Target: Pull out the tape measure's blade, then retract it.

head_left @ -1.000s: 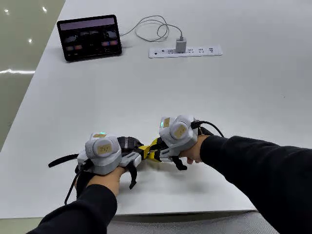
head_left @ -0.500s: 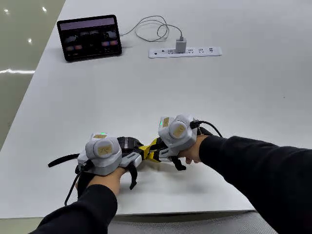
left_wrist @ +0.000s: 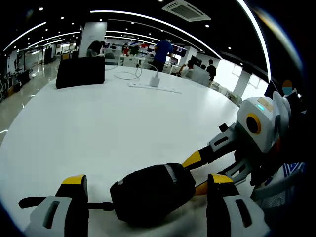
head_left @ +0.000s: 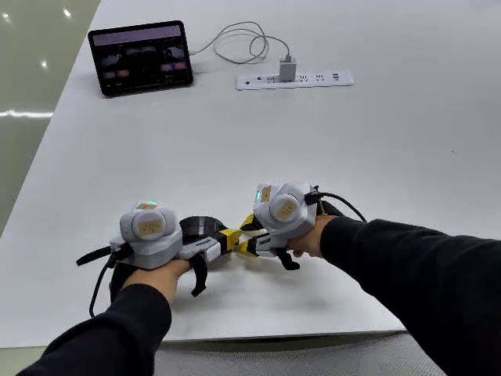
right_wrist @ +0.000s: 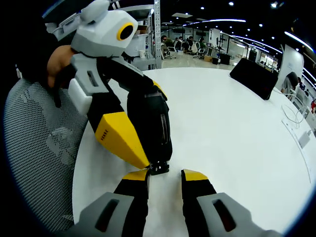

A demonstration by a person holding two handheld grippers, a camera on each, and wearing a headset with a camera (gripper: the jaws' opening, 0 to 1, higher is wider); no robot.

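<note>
The black tape measure (head_left: 200, 227) lies on the white table (head_left: 313, 157) near its front edge. In the left gripper view its case (left_wrist: 150, 192) sits between the yellow-tipped jaws of my left gripper (left_wrist: 146, 180), and a thin gap shows on each side. A black strap (left_wrist: 64, 203) trails from the case. My right gripper (right_wrist: 165, 175) faces the case (right_wrist: 153, 118) from the other side. Its jaws stand a little apart, with the blade's small hook (right_wrist: 159, 168) just ahead of their tips. In the head view my left gripper (head_left: 215, 239) and right gripper (head_left: 246, 244) nearly meet.
A dark tablet (head_left: 141, 56) stands at the far left of the table. A white power strip (head_left: 293, 79) with a plugged charger and looped cable lies behind the middle. The front table edge (head_left: 274, 333) is close to both hands. A mesh chair (right_wrist: 39, 148) is below it.
My left hand and gripper have shifted a little to the left, and the tape measure case has gone slightly left with them. The right gripper has stayed almost in place.
</note>
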